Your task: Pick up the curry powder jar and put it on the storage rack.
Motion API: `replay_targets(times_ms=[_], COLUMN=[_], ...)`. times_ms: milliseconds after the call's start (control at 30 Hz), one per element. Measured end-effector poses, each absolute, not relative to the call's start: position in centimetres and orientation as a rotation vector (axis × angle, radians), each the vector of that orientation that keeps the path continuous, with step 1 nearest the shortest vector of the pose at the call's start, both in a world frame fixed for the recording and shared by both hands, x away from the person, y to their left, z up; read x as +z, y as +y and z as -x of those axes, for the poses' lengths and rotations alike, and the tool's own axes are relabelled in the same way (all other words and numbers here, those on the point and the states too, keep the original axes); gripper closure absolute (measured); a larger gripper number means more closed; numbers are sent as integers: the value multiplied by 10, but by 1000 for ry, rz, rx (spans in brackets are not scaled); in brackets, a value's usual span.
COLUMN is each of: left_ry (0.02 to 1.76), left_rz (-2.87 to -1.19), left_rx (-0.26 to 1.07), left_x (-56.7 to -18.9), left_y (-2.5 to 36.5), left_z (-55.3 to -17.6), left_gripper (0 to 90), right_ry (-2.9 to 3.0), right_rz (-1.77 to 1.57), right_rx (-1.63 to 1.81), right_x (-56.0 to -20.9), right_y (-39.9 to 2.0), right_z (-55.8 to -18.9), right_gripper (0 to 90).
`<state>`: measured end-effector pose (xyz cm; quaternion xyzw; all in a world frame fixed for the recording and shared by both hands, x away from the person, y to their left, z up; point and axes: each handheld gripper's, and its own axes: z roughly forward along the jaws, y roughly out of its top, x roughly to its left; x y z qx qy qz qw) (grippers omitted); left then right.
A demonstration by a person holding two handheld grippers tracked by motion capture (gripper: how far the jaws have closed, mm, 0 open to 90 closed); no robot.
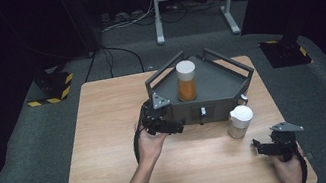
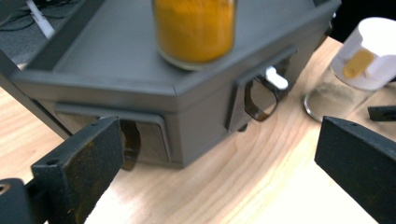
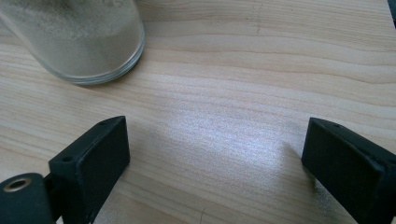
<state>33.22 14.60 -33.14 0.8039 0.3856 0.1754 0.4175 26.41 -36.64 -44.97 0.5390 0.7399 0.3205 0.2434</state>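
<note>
High view: on the light wooden table [image 1: 111,156] a dark grey angular metal tray with rail handles [image 1: 216,89] carries a glass jar of orange powder with a white lid [image 1: 186,81], a second glass jar of pale powder with a white cap [image 1: 240,121] stands on the wood just beside the tray's front right corner, the left gripper [image 1: 155,118] sits at the tray's front left corner, and the right gripper [image 1: 274,143] rests near the table's right front, apart from the pale jar. Left gripper view: its black jaws stand wide apart with nothing between them, facing the tray's front wall [image 2: 201,112], the orange jar [image 2: 195,30] above and the pale jar [image 2: 355,70] at right. Right gripper view: its jaws likewise gape wide over bare wood [image 3: 233,93], the pale jar's base [image 3: 79,42] ahead at upper left.

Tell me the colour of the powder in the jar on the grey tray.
Orange powder; clearest in the left gripper view.
</note>
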Motion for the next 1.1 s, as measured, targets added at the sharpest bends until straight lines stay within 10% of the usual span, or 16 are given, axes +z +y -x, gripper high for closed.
replay_targets(times_ms=[1100], left_ry=[1090], left_rz=[-2076], left_rx=[399], left_x=[-418], left_y=[144], left_z=[-305], left_gripper=[17], right_ry=[2021], right_rz=[-1475], right_rx=[876], right_x=[-450], right_y=[-366], right_z=[-264], right_gripper=[70])
